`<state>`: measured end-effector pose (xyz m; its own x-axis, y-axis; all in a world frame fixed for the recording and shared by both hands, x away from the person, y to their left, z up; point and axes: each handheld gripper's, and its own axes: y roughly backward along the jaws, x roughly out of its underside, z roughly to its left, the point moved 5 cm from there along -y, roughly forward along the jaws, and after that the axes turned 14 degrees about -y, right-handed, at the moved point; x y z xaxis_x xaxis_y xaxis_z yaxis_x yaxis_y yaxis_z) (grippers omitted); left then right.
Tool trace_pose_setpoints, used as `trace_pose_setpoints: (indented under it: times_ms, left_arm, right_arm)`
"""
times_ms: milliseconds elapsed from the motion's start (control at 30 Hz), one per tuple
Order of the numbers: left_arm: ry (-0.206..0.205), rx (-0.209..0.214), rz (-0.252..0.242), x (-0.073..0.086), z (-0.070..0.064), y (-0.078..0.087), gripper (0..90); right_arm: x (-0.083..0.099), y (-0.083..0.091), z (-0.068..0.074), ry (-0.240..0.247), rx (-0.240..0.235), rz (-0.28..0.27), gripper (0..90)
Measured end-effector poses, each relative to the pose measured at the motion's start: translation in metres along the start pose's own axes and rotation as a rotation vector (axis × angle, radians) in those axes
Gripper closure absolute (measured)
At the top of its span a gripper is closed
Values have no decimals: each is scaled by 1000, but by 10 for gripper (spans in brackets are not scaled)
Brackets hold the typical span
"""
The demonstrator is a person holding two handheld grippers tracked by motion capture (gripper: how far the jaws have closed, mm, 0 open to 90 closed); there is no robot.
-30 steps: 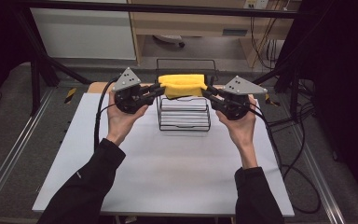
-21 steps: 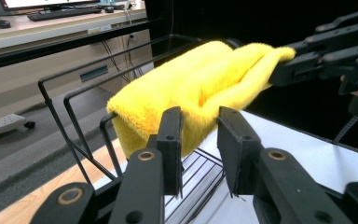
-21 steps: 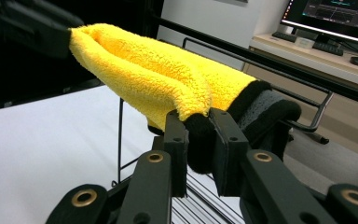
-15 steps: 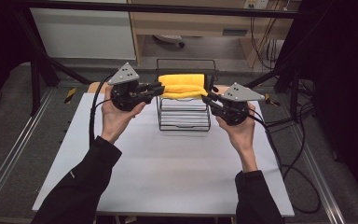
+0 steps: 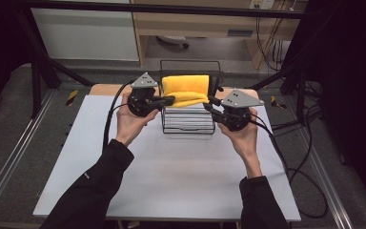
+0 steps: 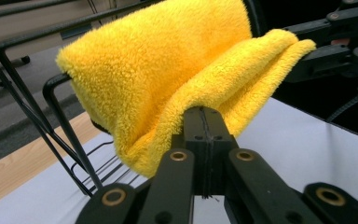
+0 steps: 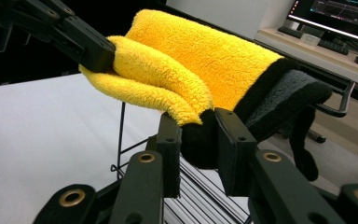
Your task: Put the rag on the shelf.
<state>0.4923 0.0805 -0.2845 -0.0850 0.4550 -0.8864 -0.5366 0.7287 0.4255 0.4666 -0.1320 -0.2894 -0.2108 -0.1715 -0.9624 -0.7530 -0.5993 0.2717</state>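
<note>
Table (image 5: 171,181): white top, one wooden strip along its far edge. One item directly on it: black wire rack (image 5: 188,125), standing at the far middle, just before the wooden strip; yellow towel (image 5: 186,87) draped over the rack's top bar

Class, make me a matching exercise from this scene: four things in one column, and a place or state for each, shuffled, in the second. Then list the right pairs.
Things:
1. towel
2. rack
3. left gripper
4. right gripper

Places or states:
A. black wire, standing on the table
B. shut on the towel's yellow edge
C. yellow, draped over the rack's top bar
D. clamped on the towel's dark edge

Pairs: 1-C, 2-A, 3-B, 4-D
</note>
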Motion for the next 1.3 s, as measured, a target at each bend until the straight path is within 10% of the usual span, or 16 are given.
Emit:
trace_pose_setpoints:
  times_ms: [300, 567, 867, 1300]
  left_arm:
    - [-8, -20, 32, 7, 1, -7, 900]
    - [-13, -28, 67, 21, 1, -25, 900]
    - [-9, -38, 73, 30, 6, -36, 899]
    - [-7, -24, 69, 46, 0, -14, 654]
  right_arm:
    - [-3, 7, 5, -65, -51, -12, 500]
    - [6, -9, 1, -147, -63, 65, 820]
    - [23, -33, -15, -181, 18, 79, 871]
    - [23, -9, -13, -227, -17, 52, 623]
